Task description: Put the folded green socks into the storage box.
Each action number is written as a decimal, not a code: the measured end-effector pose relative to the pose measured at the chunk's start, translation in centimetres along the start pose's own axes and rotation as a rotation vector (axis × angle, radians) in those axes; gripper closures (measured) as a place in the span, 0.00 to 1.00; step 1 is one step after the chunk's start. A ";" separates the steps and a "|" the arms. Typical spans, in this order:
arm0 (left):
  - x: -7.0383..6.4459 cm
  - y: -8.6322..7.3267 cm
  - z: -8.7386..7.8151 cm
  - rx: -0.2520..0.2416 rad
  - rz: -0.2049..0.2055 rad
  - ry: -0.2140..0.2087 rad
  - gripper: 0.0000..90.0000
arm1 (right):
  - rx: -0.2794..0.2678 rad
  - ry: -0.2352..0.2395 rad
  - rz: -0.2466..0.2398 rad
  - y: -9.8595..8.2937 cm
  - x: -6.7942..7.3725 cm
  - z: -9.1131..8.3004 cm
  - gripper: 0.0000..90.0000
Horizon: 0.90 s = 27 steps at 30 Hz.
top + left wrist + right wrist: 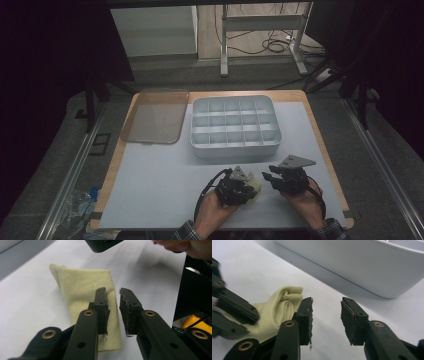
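Observation:
A pale yellow knitted cloth (255, 187) (85, 287) (279, 307) lies folded on the white mat near the table's front edge. My left gripper (249, 192) (113, 293) is open by a narrow gap, and its jaws straddle the cloth's right edge, with cloth showing in the gap. My right gripper (267, 178) (327, 305) is open just to the right of the cloth, with nothing between its jaws. In the right gripper view the cloth looks bunched up beside the left gripper's fingers (237, 308).
A white tray (235, 150) (362, 265) divided into several compartments stands behind the grippers at the middle of the table. A translucent lid (152, 117) lies flat at the back left. White mat (155, 185) stretches to the front left.

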State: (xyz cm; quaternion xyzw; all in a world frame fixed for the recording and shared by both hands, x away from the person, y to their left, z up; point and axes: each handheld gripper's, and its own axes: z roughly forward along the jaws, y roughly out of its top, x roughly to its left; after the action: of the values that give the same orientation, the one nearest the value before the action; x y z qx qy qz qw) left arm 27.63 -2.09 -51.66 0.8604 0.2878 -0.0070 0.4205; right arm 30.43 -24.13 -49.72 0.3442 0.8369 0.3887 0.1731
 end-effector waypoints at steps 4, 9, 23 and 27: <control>0.0 -0.2 0.4 0.003 0.011 -0.011 0.79 | -0.029 0.028 0.003 0.3 0.4 -0.8 0.61; 0.0 -0.3 0.5 -0.004 0.016 -0.017 0.77 | -0.046 0.073 -0.013 0.6 1.3 -0.9 0.57; 0.6 -0.4 -1.1 -0.024 0.034 0.050 0.68 | 0.010 0.078 -0.010 -0.7 1.7 1.3 0.56; 1.3 -0.5 -1.9 -0.028 0.041 0.141 0.55 | 0.017 0.074 -0.011 -0.8 1.8 1.4 0.56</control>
State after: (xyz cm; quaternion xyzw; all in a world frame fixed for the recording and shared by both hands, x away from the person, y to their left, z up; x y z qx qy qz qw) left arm 28.04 0.17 -51.17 0.8584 0.2993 0.0662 0.4113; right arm 29.64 -22.43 -51.26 0.3263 0.8480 0.3930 0.1412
